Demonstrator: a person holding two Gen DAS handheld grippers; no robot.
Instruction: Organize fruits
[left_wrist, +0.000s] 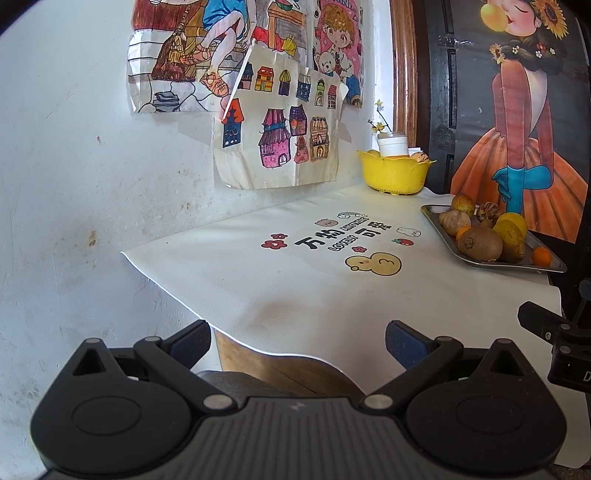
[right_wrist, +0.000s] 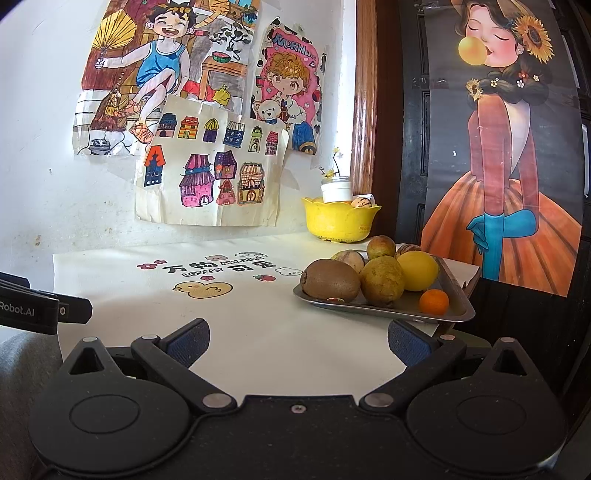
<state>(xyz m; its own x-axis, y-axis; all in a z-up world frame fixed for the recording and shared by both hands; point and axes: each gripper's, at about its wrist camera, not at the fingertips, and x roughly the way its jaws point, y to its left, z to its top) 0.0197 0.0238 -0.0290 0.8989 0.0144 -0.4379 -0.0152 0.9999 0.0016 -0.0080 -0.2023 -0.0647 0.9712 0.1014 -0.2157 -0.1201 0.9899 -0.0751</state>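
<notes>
I hold the left tool (left_wrist: 298, 345) and the right tool (right_wrist: 298, 345) low at the near edge of the table (right_wrist: 258, 332), jaws apart, nothing gripped. Farther right, a metal tray (right_wrist: 456, 314) carries the fruits: a brown fuzzy kiwi (right_wrist: 330, 283), a mottled green fruit (right_wrist: 382, 281), a yellow lemon (right_wrist: 418, 270), a small orange (right_wrist: 434, 301). Beyond it, a yellow bowl (right_wrist: 341, 221) stands near the wall

Two matching black handheld grippers

Each has blue ribbed fingers (left_wrist: 406, 345) (right_wrist: 186, 341) on black linkage arms, silver pivot pins behind them, round black housings either side, and a ribbed grey centre plate.
</notes>
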